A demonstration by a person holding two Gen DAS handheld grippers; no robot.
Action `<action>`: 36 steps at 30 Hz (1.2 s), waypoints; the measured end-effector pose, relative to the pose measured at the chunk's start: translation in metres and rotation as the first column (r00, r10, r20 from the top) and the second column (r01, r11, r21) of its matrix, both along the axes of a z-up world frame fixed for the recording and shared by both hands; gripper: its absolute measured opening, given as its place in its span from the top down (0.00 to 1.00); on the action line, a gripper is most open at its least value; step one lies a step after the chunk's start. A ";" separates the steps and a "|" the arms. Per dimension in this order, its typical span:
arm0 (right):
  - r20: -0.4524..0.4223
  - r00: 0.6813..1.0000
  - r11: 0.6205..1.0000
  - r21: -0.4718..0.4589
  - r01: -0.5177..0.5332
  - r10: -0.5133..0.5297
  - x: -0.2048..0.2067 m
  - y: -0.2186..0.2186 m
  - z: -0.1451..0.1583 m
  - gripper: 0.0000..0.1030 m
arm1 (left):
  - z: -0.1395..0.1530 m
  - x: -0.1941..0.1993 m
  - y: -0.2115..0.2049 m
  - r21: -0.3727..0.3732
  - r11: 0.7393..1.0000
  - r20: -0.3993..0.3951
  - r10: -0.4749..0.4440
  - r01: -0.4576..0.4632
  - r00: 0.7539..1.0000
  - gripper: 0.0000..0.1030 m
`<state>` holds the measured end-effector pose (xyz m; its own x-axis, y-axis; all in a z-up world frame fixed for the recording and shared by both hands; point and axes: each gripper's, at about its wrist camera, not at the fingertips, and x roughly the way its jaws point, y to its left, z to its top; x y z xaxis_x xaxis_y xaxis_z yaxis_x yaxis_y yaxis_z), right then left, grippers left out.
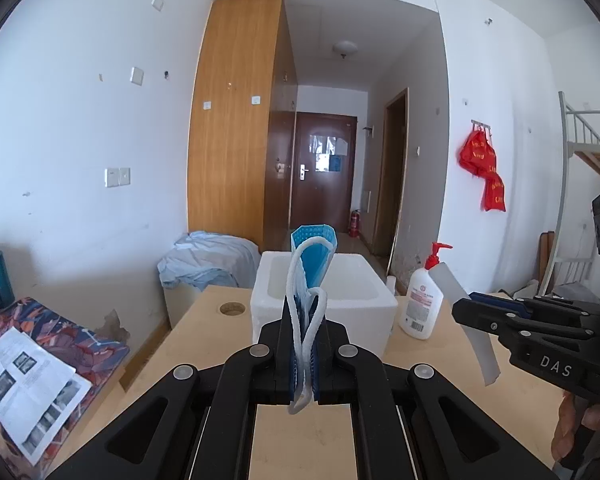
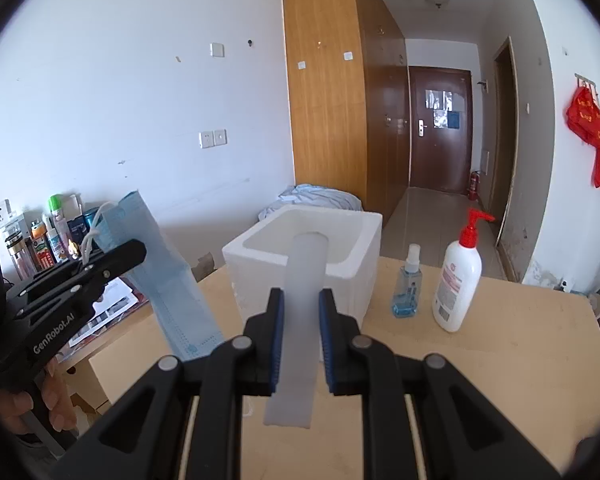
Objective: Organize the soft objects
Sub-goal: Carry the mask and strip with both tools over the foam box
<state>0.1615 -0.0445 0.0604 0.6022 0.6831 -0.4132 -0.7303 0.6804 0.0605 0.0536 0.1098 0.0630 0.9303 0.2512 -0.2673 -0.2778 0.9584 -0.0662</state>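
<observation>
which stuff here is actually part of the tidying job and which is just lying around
Part of the job:
- blue face mask, clamped in the left gripper
- pale strip, clamped in the right gripper
- white foam box, open-topped

Just lying about:
- lotion pump bottle
- small blue spray bottle
- printed leaflet

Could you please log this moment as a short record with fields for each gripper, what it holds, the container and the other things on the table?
left gripper: shut on the blue face mask, held off the table
right gripper: shut on the translucent strip, held off the table
container: white foam box, open-topped, nothing visible inside, on the far part of the wooden table
right of the box: small blue spray bottle, then white pump bottle with red pump, both upright
task state: neither item is in the box yet
</observation>
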 end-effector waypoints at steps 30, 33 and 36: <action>-0.028 1.000 0.999 -0.047 0.002 -0.003 0.092 0.063 0.007 0.80 | 0.010 0.133 0.041 -0.009 0.999 -0.023 -0.035 0.035 0.999 0.95; -0.020 1.000 0.998 -0.056 -0.001 0.000 0.095 0.069 0.005 0.80 | 0.006 0.148 0.045 -0.008 0.999 -0.039 -0.032 0.032 0.999 0.95; -0.015 1.000 0.998 -0.067 0.002 -0.003 0.101 0.072 0.004 0.80 | 0.003 0.158 0.051 -0.016 0.999 -0.052 -0.039 0.038 0.998 0.95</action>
<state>0.2620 0.0274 0.0648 0.5973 0.6522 -0.4667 -0.7280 0.6851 0.0256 0.2119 0.1605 0.0663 0.9239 0.2111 -0.3191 -0.2442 0.9674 -0.0669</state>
